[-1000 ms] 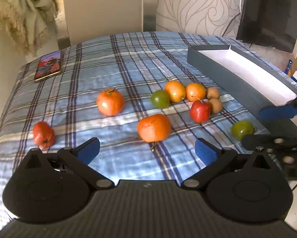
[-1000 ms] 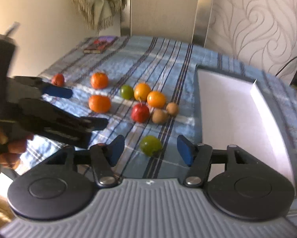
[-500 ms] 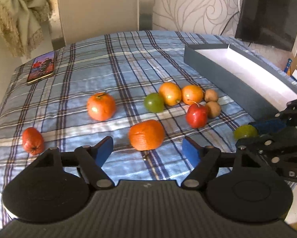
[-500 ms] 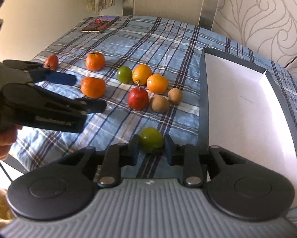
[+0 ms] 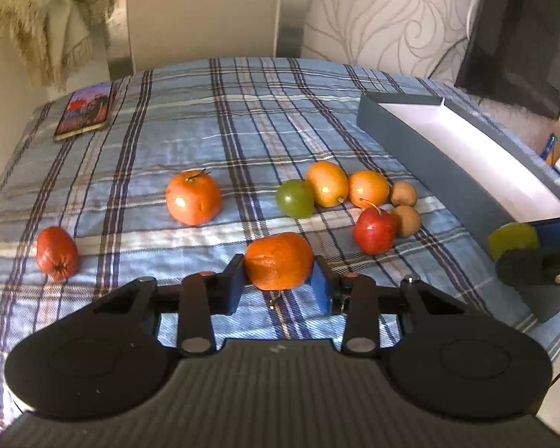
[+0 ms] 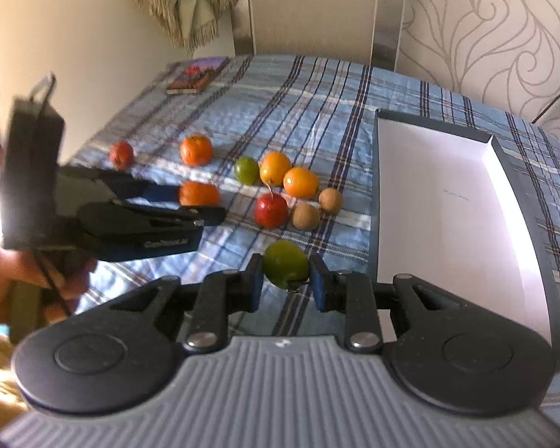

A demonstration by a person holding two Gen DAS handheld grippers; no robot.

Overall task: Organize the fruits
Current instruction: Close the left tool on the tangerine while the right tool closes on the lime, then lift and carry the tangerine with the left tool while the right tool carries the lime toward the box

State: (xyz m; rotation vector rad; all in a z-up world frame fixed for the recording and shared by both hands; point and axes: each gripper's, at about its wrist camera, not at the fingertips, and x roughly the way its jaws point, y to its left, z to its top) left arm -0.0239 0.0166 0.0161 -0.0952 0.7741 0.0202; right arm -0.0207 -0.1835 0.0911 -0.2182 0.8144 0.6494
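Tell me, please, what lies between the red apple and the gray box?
In the right wrist view, two brown kiwis lie between the red apple and the gray box; past them there is only plaid cloth.

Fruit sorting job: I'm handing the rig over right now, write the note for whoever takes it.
Left hand-held gripper: jaws closing on the orange fruit, which is between the pads and low over the cloth.
Right hand-held gripper: shut on a green fruit, beside the box.
Box interior is empty, so nothing is sorted yet.
Still on the plaid cloth: red apple, another green fruit, three more orange fruits, two brown ones and a small red one.
Next, probably: carry both held fruits into the box.
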